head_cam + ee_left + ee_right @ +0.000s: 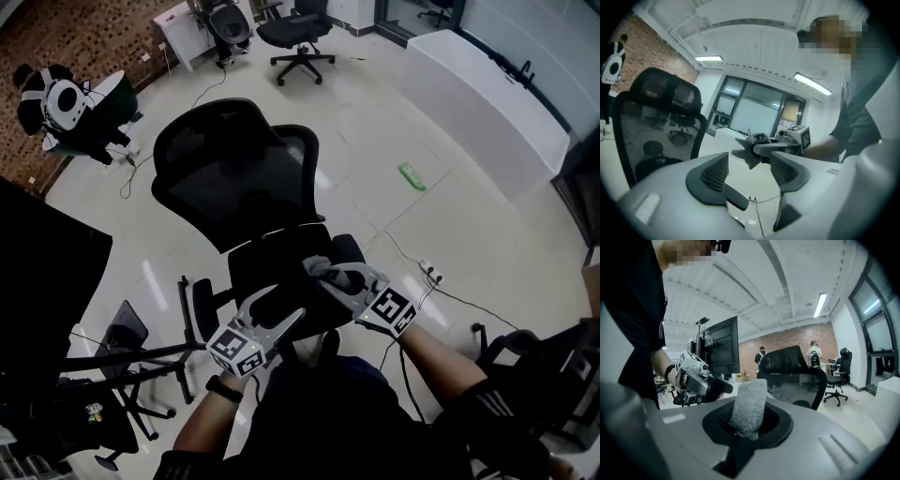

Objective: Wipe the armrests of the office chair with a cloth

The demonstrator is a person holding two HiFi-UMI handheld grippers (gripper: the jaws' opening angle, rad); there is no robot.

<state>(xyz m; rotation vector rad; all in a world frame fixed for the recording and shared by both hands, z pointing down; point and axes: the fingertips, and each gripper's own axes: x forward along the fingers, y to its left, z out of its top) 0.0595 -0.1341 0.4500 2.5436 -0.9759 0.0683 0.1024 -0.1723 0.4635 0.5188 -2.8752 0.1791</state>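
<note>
Open office with a pale, glossy tiled floor (375, 141), a brick wall (787, 345) at one side, a long white counter (487, 94) before glass windows (754, 110), spare black office chairs (300, 33), a large dark screen (723, 348), and ceiling strip lights (819, 304).

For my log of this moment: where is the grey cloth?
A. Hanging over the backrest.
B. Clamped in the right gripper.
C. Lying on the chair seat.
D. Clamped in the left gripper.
B: its own view shows the right gripper with jaws shut on the grey cloth, while the left gripper has its jaws apart and grips nothing.
</note>
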